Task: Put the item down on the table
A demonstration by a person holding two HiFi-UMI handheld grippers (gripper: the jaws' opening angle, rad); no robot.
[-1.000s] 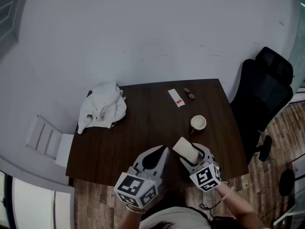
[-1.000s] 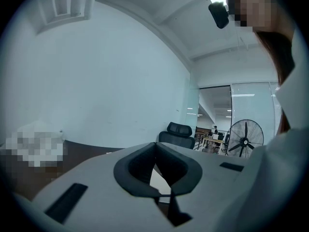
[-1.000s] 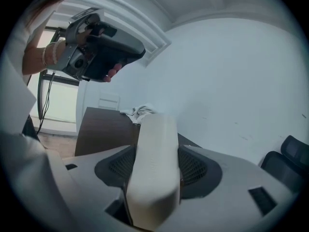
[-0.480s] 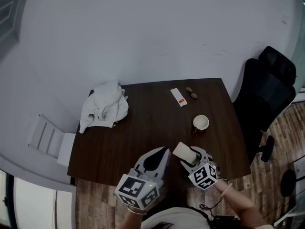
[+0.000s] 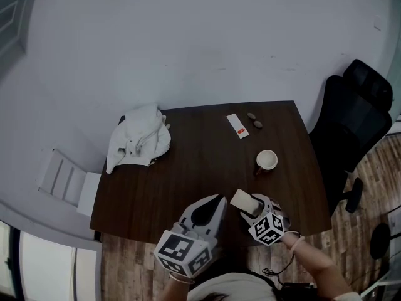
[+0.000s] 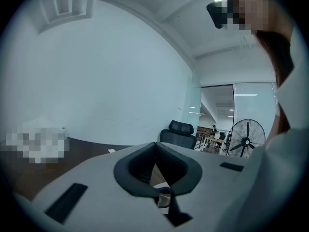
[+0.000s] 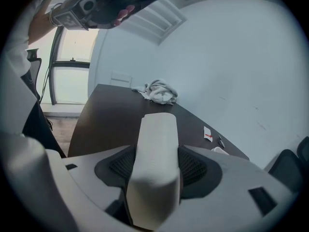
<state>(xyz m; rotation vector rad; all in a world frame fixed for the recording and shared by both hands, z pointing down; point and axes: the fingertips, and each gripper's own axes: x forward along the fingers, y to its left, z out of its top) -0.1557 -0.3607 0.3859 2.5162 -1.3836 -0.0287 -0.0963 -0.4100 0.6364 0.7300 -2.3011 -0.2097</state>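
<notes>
Worktop (image 5: 194, 162) carries white cloth (image 5: 138, 140) at far left, paper slip (image 5: 236, 126) and two small dark bits (image 5: 254, 120) near far edge, cup (image 5: 266, 160) toward right; chair (image 5: 360, 118) stands beside. We see right gripper (image 5: 250, 204) clamped on pale item (image 5: 241, 199) over near edge; we cannot tell whether item touches worktop. Left gripper (image 5: 213, 200) closed, empty, just beside. Cup contents unclear.
</notes>
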